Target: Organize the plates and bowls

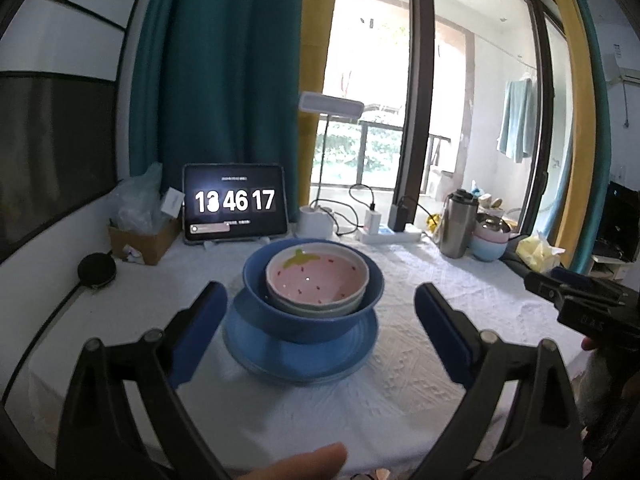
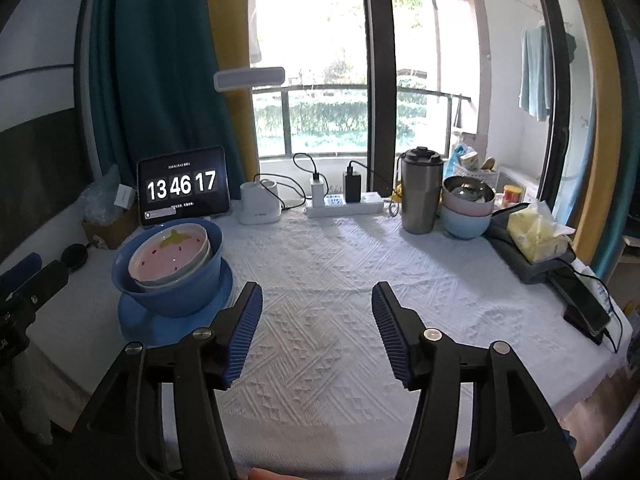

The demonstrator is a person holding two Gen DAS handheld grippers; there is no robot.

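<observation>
A pink strawberry bowl (image 1: 317, 278) sits nested on a pale bowl inside a dark blue bowl (image 1: 312, 320), and that stack rests on a blue plate (image 1: 300, 356) on the white tablecloth. My left gripper (image 1: 316, 320) is open, its blue pads (image 1: 196, 332) wide apart on either side of the stack without touching it. In the right wrist view the same stack (image 2: 172, 268) stands at the left. My right gripper (image 2: 316, 320) is open over bare cloth, to the right of the plate (image 2: 136, 324), with nothing between its fingers.
A tablet clock (image 2: 183, 186), lamp base (image 2: 260, 202), power strip (image 2: 344, 204), steel tumbler (image 2: 420, 190) and stacked pastel bowls (image 2: 466, 208) line the back. A tissue pack (image 2: 536, 232) and phone (image 2: 584, 300) lie at the right. A cardboard box (image 1: 144, 236) sits back left.
</observation>
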